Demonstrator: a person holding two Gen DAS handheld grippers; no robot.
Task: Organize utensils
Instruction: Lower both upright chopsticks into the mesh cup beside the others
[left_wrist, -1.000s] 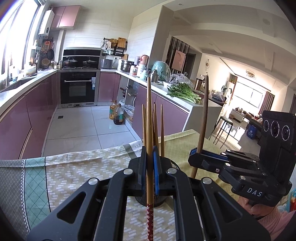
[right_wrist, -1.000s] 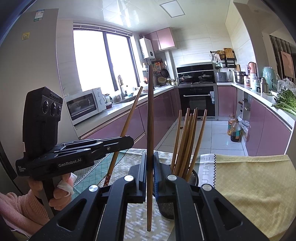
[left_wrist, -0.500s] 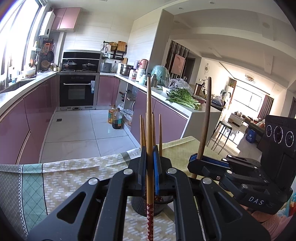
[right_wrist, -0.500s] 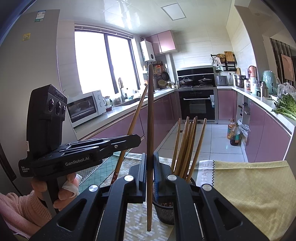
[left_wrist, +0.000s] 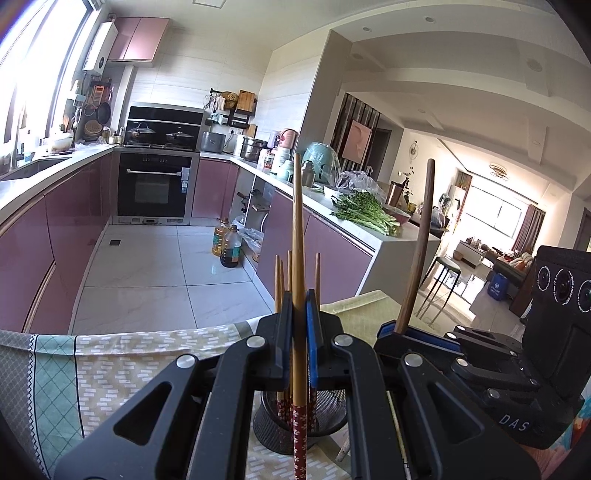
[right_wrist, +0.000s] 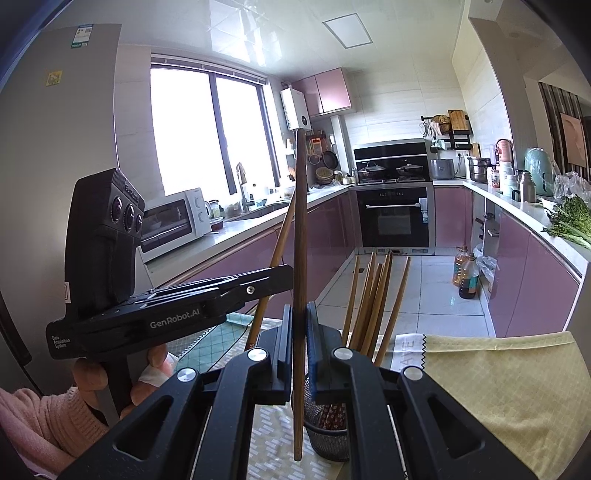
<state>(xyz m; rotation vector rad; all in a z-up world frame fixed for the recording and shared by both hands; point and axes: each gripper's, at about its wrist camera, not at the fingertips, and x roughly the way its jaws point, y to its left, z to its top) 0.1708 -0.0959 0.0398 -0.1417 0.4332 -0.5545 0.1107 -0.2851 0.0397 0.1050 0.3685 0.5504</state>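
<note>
Mesh holder (left_wrist: 332, 413) sits near on the tablecloth (left_wrist: 110, 369), already holding several chopsticks (right_wrist: 373, 295). Left gripper (left_wrist: 299, 332) clamps a light chopstick (left_wrist: 297, 221) upright, right gripper (right_wrist: 299, 332) a dark one (right_wrist: 300, 221), both vertical, likely for dropping straight in.

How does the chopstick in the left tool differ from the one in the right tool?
The light bamboo chopstick, clamped in the left tool, is pale tan with a red flower-patterned lower end; the dark brown wooden chopstick, clamped in the right tool, is plain and darker throughout. The bamboo one matches the chopsticks standing in the black mesh holder; the brown one does not. Both are held roughly upright near that holder.
</note>
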